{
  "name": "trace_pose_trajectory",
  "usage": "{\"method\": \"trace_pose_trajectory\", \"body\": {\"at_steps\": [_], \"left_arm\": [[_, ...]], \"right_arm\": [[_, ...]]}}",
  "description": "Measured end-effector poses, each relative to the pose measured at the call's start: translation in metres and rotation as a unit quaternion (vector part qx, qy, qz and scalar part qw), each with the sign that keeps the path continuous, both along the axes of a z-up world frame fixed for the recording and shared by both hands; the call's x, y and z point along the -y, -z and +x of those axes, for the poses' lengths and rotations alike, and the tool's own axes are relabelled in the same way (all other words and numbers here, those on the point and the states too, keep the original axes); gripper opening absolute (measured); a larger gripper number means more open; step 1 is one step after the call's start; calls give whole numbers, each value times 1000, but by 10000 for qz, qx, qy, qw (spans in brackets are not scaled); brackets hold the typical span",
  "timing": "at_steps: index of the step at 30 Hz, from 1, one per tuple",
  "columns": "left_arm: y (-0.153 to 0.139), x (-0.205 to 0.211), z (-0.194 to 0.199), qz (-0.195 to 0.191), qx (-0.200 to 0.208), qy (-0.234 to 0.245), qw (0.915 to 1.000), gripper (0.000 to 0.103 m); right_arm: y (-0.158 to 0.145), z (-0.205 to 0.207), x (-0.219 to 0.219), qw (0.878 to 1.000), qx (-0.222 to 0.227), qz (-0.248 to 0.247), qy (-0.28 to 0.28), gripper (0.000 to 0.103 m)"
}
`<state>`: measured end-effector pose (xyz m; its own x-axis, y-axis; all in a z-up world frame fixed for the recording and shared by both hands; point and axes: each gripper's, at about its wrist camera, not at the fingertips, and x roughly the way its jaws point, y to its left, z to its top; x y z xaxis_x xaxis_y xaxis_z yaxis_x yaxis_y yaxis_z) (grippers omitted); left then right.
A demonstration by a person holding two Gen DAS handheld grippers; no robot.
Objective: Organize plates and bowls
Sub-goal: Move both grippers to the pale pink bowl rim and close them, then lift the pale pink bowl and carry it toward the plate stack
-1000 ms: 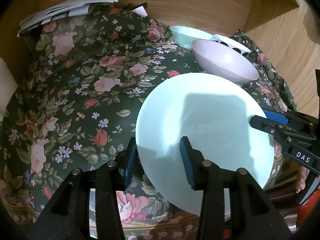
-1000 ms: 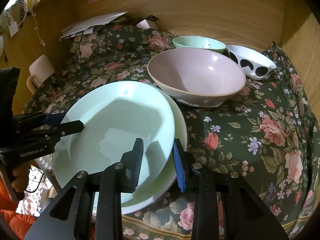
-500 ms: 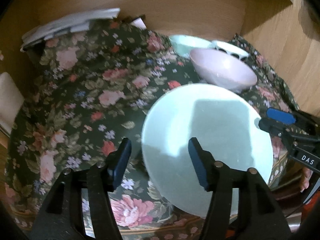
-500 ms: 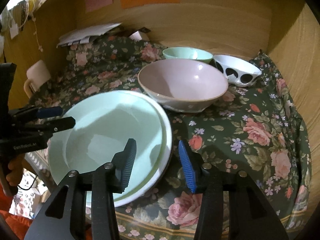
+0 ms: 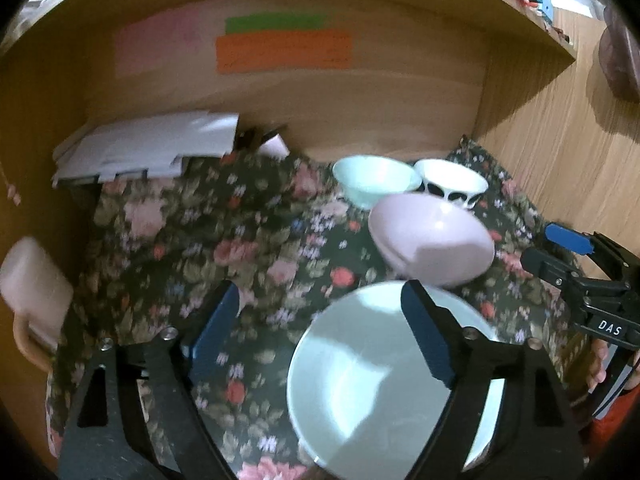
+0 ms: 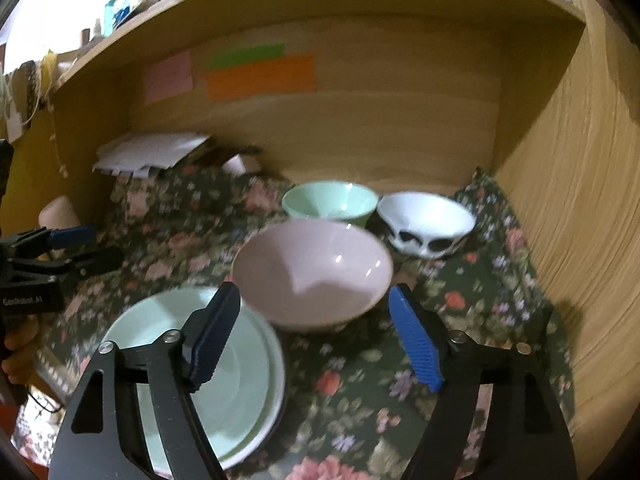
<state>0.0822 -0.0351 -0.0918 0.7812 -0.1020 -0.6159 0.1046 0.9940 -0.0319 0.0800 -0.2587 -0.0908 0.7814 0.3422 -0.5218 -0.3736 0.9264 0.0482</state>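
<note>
1. Mint plate [image 6: 192,364] nests in white plate [image 6: 276,376] on floral cloth [image 6: 460,320]; pink bowl [image 6: 312,272], green bowl [image 6: 330,202], skull-pattern bowl [image 6: 426,222] all empty.
2. Left gripper [image 5: 320,336], right gripper [image 6: 316,336]: jaws wide apart, holding nothing.

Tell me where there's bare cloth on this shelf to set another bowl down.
Freest patch: the left-centre floral cloth, bordered by the paper stack behind, the cream mug at left and the stacked green plates in front. The right side is crowded: pink bowl, green bowl and black-and-white bowl cluster together.
</note>
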Motion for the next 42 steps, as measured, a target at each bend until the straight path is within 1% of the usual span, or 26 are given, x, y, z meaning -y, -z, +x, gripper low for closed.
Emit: {"method": "trace_pose_trajectory", "body": {"at_steps": [5, 8, 11, 15, 20, 21, 22, 23, 25, 27, 28, 29, 30, 31, 34, 37, 41, 42], "left_arm": [[-3, 14, 27, 59, -25, 36, 10000, 87], [2, 23, 46, 70, -180, 141, 9997, 87], [7, 31, 67, -9, -397, 251, 9989, 87], [16, 40, 90, -6, -548, 322, 9980, 87], [38, 48, 120, -50, -924, 374, 9950, 87], [42, 50, 125, -47, -1004, 397, 9941, 85], [46, 50, 128, -41, -1060, 410, 9935, 80], [51, 51, 133, -35, -1160, 423, 9923, 73], [57, 52, 139, -48, -1306, 470, 9903, 67], [64, 53, 144, -96, -1444, 544, 9880, 61], [65, 54, 146, -97, -1481, 562, 9873, 57], [67, 55, 147, -95, -1516, 596, 9866, 52], [69, 57, 148, -91, -1555, 643, 9857, 49], [70, 58, 149, -89, -1587, 671, 9850, 44], [73, 60, 151, -156, -1669, 787, 9827, 34], [74, 66, 150, -115, -1656, 928, 9817, 23], [74, 75, 146, 167, -1518, 926, 9839, 23], [74, 75, 145, 184, -1515, 922, 9840, 23]], "right_arm": [[-4, 19, 7, 9999, 48, 54, 99, 75], [-3, 31, 11, 9998, 19, 85, 163, 75], [2, 46, 16, 9996, -64, 103, 260, 75], [15, 69, 18, 9990, -308, 82, 325, 75], [37, 91, 22, 9964, -743, 200, 356, 74], [42, 95, 22, 9956, -848, 211, 337, 73], [47, 98, 21, 9949, -929, 214, 320, 66], [51, 100, 20, 9945, -988, 179, 309, 61], [57, 103, 17, 9933, -1127, 87, 254, 55], [63, 104, 15, 9918, -1260, 87, 192, 51], [65, 105, 14, 9911, -1318, 100, 156, 47], [67, 105, 13, 9904, -1372, 102, 95, 38], [69, 106, 12, 9899, -1416, 100, 43, 35], [70, 107, 11, 9895, -1443, 127, -1, 32], [69, 106, 10, 9902, -1387, 148, -2, 30], [69, 106, 10, 9906, -1357, 186, 31, 28], [69, 106, 13, 9902, -1371, 266, 92, 25], [69, 106, 13, 9903, -1359, 263, 111, 25]]}}
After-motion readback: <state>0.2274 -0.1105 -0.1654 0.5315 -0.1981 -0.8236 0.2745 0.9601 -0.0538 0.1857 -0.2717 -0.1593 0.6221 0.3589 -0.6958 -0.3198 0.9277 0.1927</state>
